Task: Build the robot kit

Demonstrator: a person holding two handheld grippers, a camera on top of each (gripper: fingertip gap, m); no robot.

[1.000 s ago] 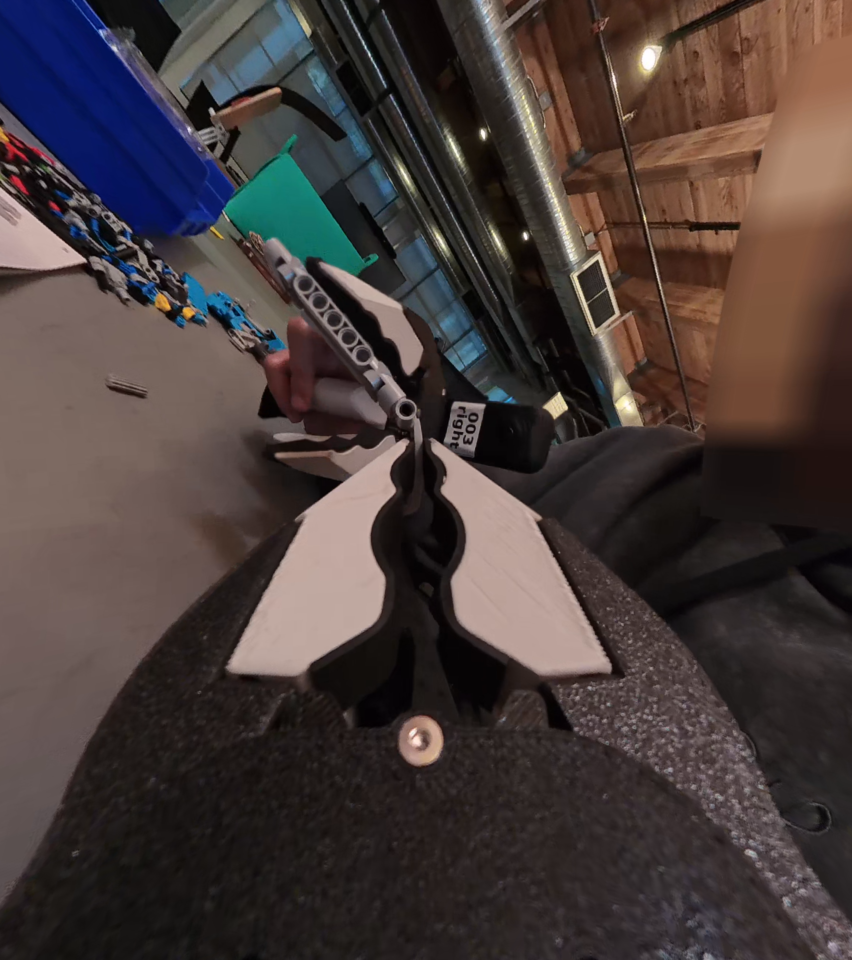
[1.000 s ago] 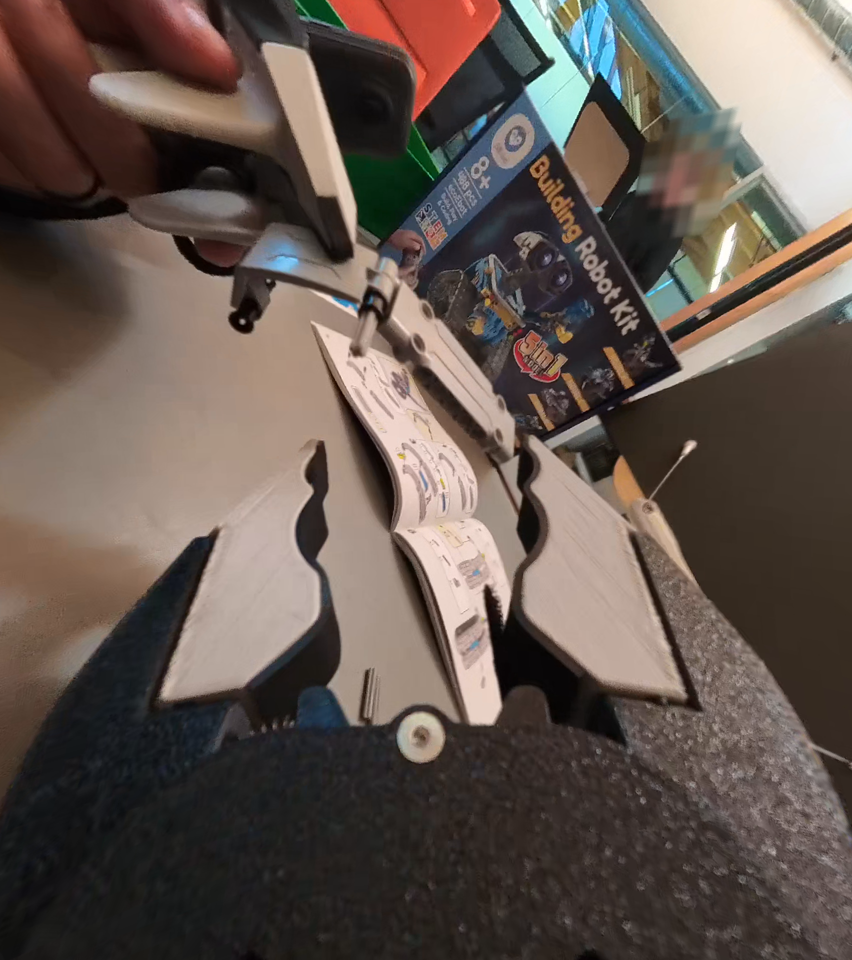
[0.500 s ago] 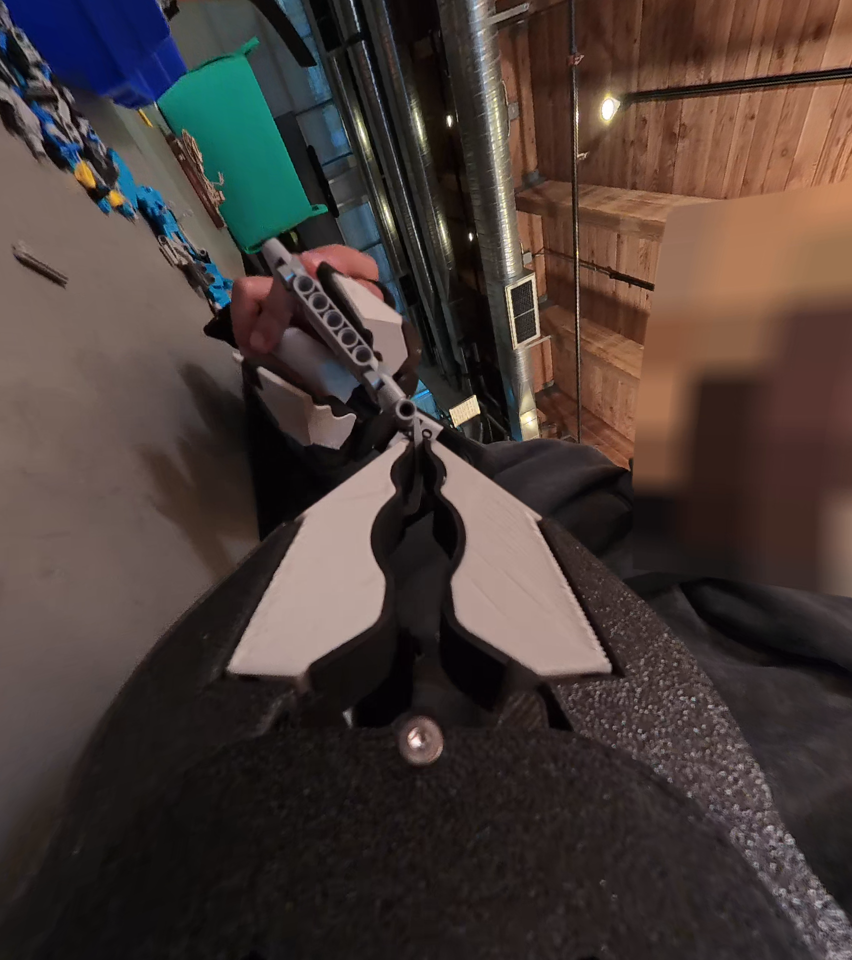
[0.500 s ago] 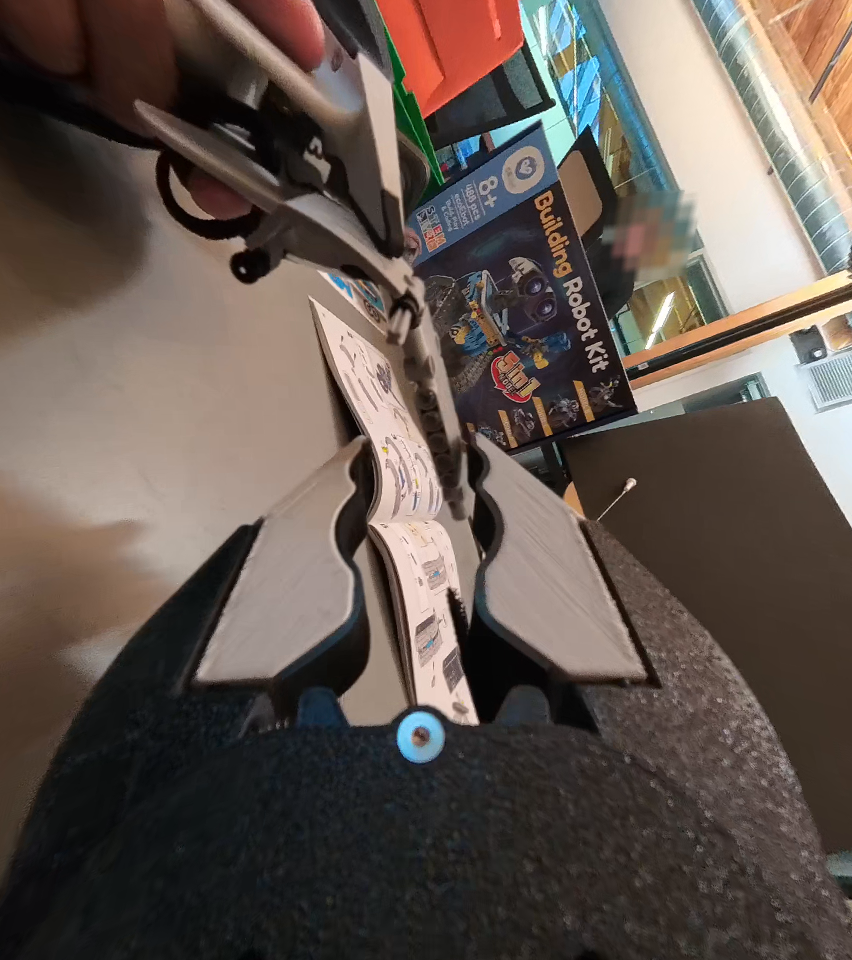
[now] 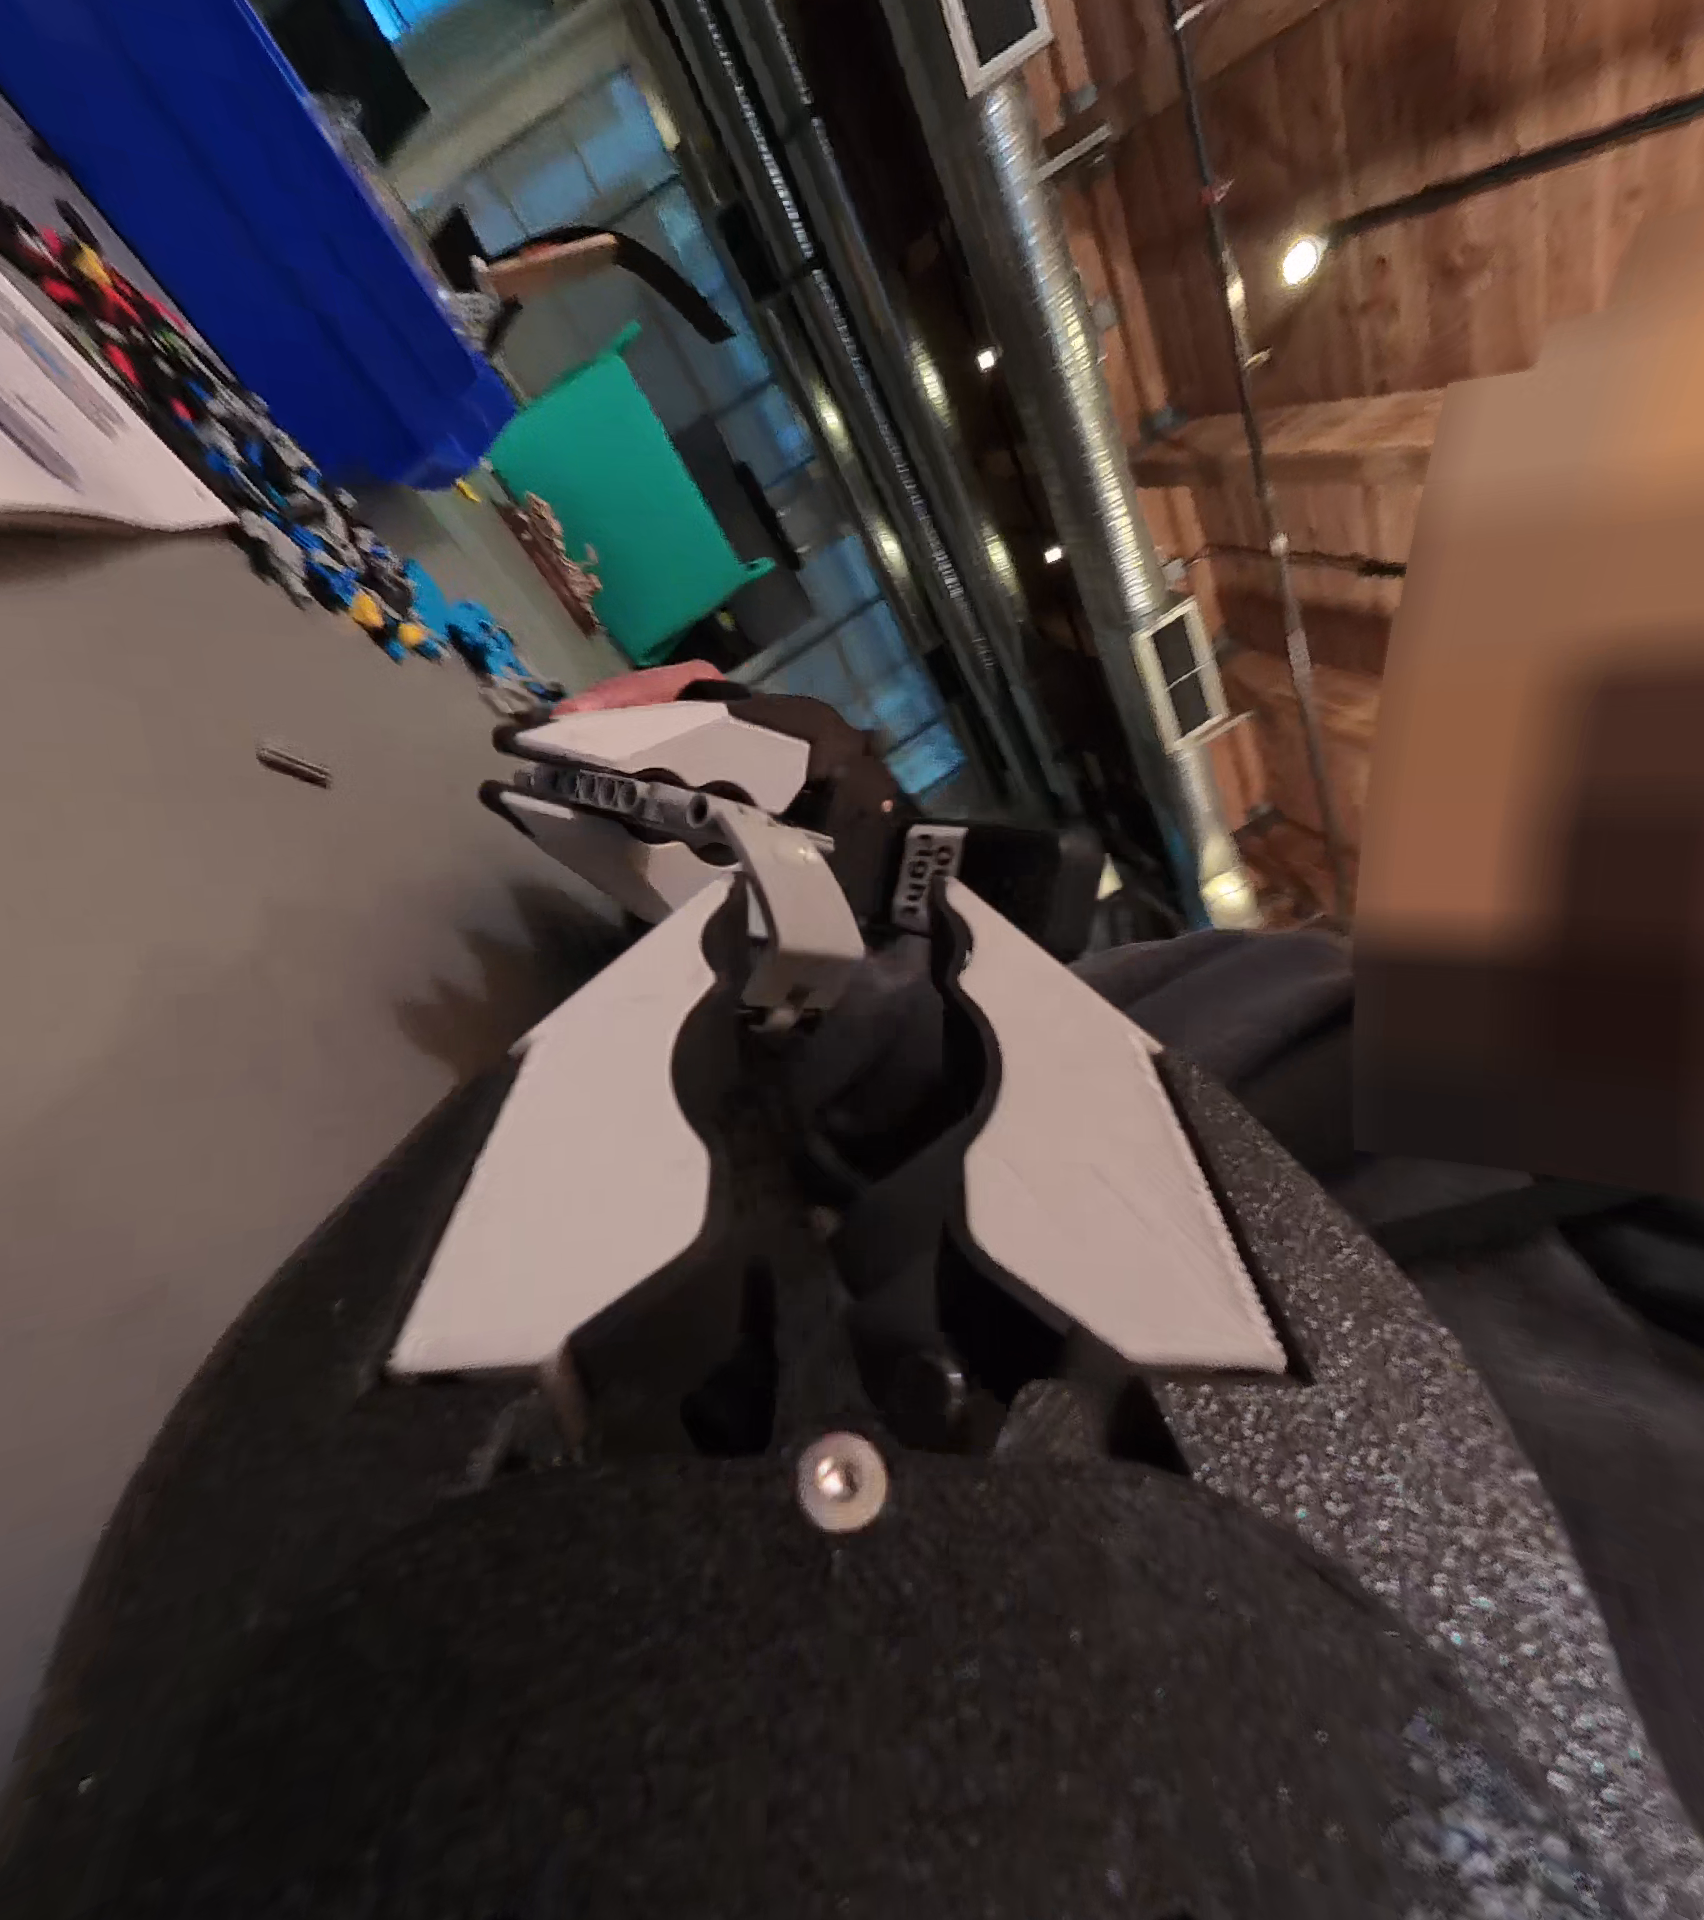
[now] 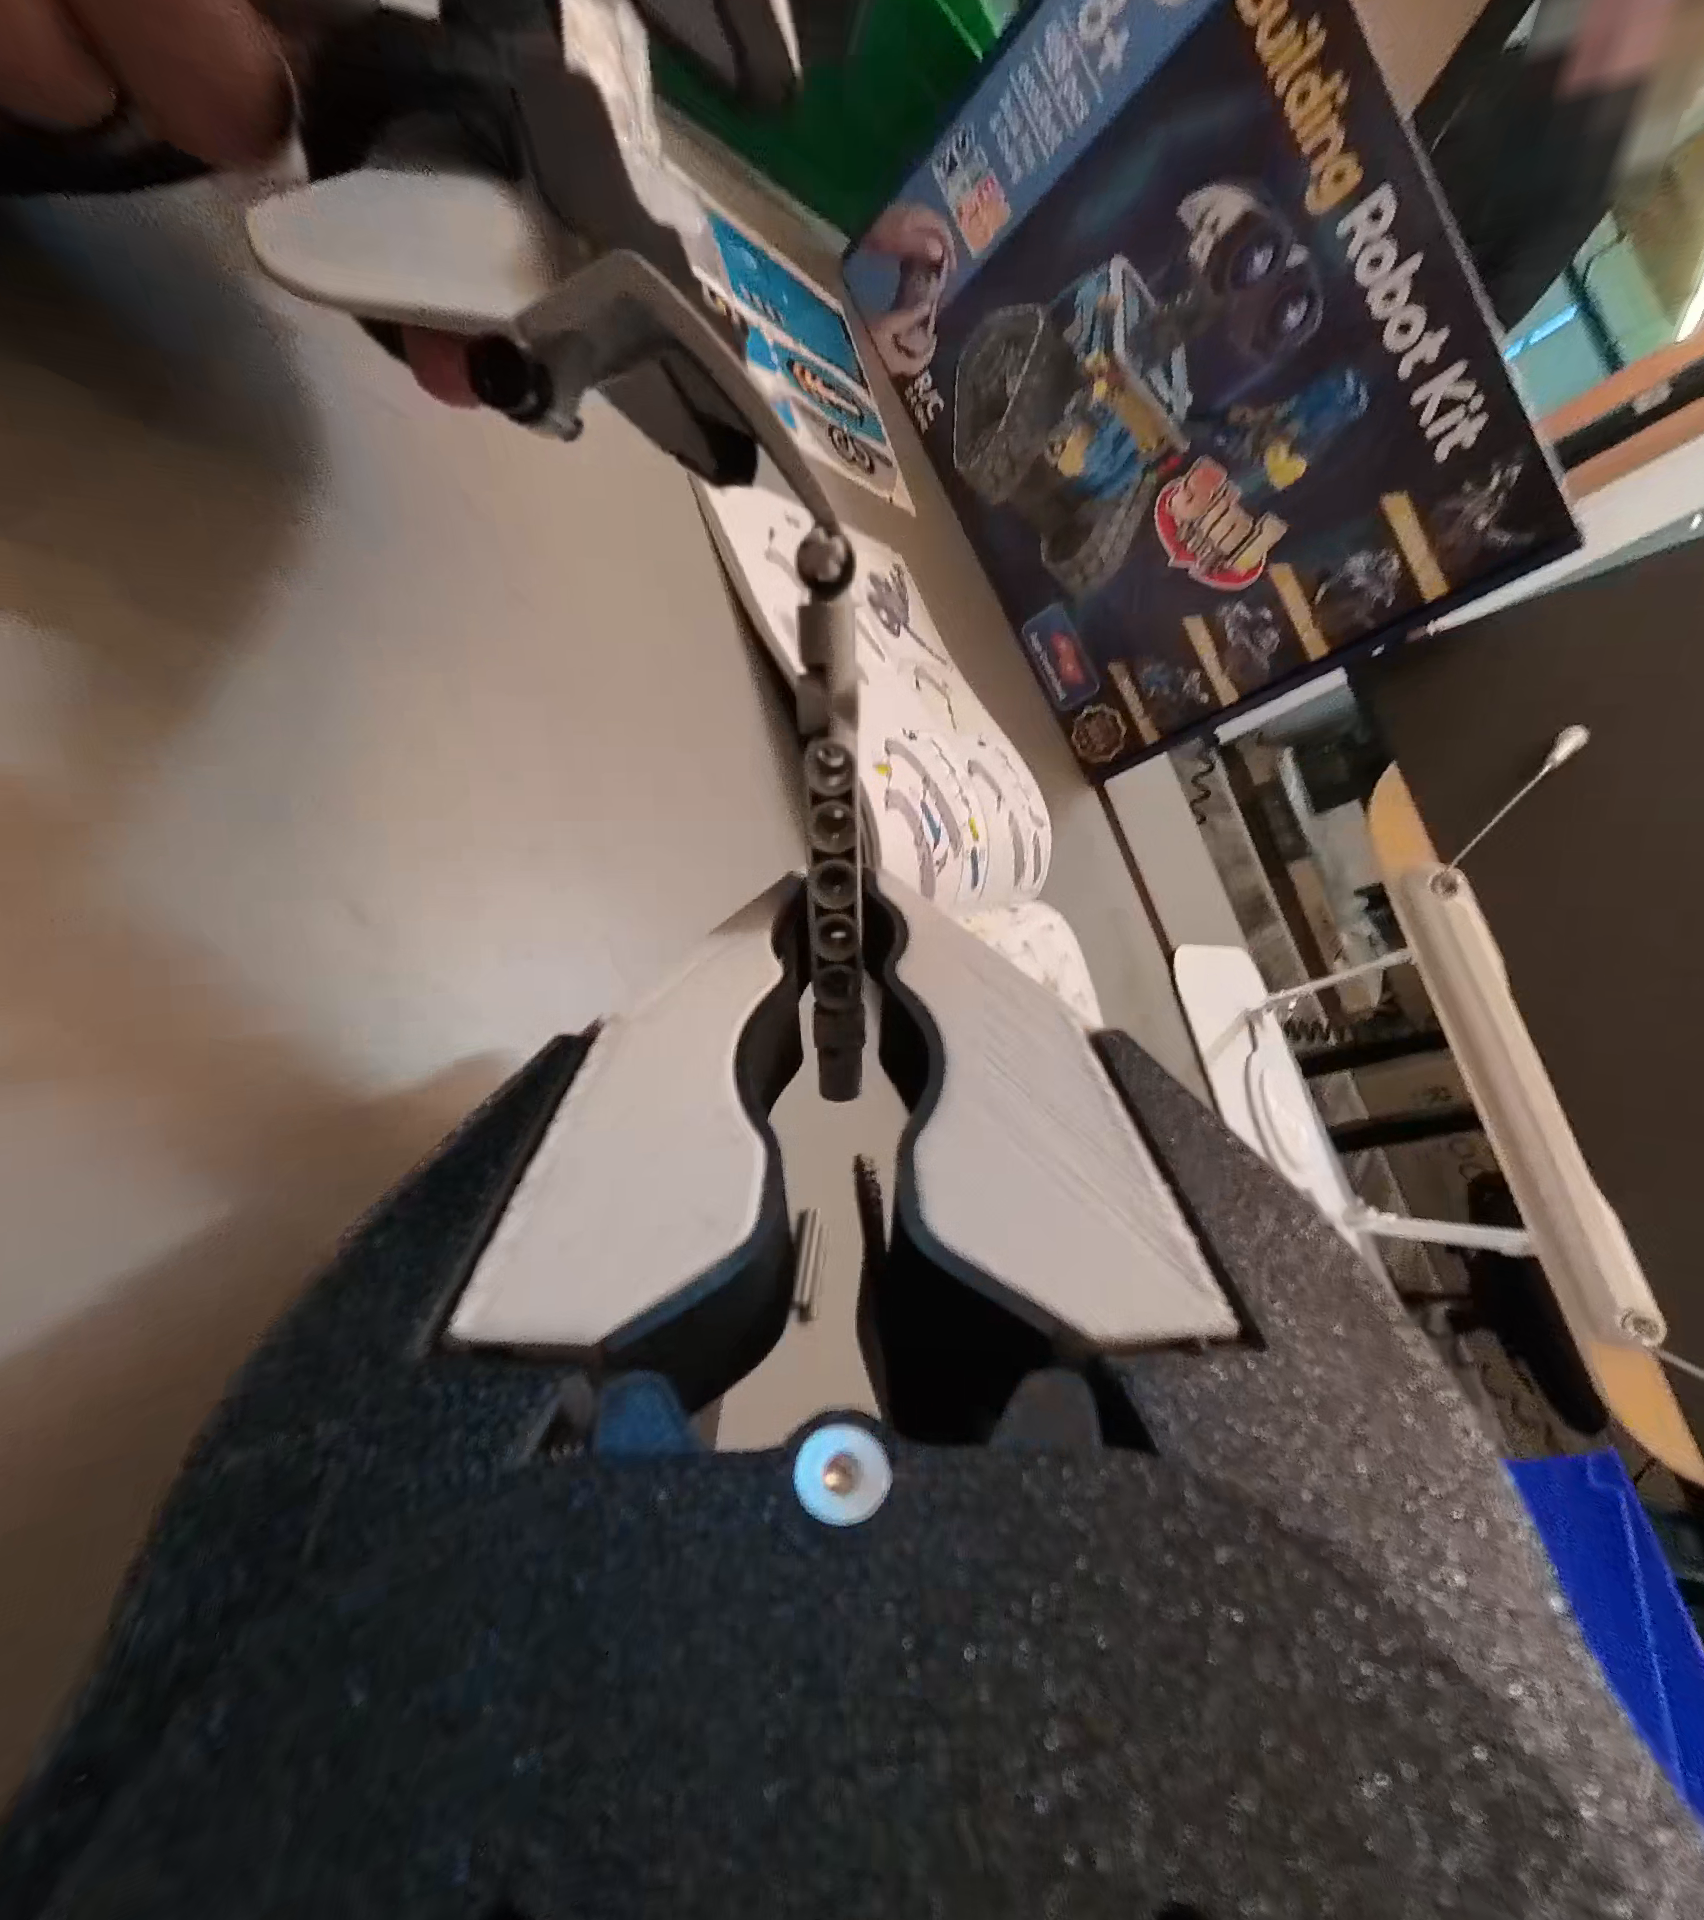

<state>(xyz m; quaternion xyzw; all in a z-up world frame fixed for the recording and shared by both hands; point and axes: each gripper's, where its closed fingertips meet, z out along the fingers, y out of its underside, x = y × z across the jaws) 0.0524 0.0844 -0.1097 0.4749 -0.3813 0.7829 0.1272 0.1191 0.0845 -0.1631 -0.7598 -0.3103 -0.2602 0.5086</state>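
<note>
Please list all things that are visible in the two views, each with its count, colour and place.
holed beam: one, grey, clamped in the right gripper, far end joined to the curved piece
curved piece: one, light grey, between the left gripper's fingers
booklet: one, white, open on the table
kit box: one, dark blue, behind the booklet
loose parts: many, mixed colours, far table edge
short rod: one, grey, alone on the table
bins: one blue, one green, beyond the table
table: one, grey
left hand-held gripper: open
right hand-held gripper: shut
</note>
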